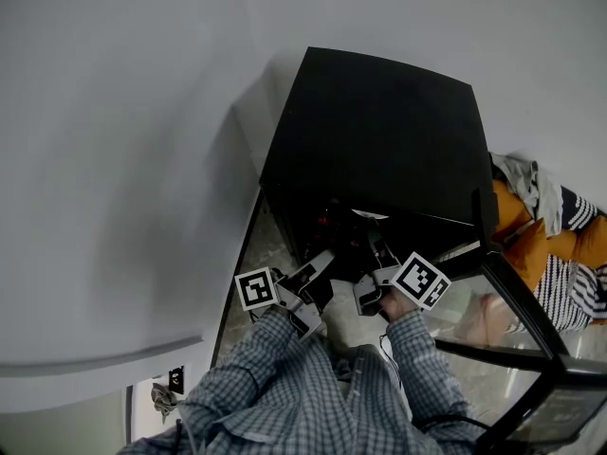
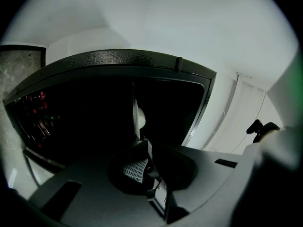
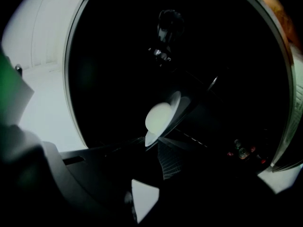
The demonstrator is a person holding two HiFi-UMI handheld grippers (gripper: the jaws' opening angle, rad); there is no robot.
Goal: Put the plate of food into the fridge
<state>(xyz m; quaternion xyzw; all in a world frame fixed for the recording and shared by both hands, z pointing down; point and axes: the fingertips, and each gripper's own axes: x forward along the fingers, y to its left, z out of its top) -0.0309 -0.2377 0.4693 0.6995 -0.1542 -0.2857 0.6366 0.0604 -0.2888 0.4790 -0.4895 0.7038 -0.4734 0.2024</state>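
Inside the dark, open fridge [image 1: 379, 131], the left gripper [image 2: 144, 148] has its fingers clamped on the rim of the plate of food [image 3: 163, 115]. The right gripper's [image 3: 154, 148] fingers stand apart, with the plate just ahead at 12 o'clock.

Left tongs [image 1: 327, 259] reach forward, clamped on the plate [image 3: 176, 100] rim; right tongs [image 1: 377, 254] alongside stand wide apart.
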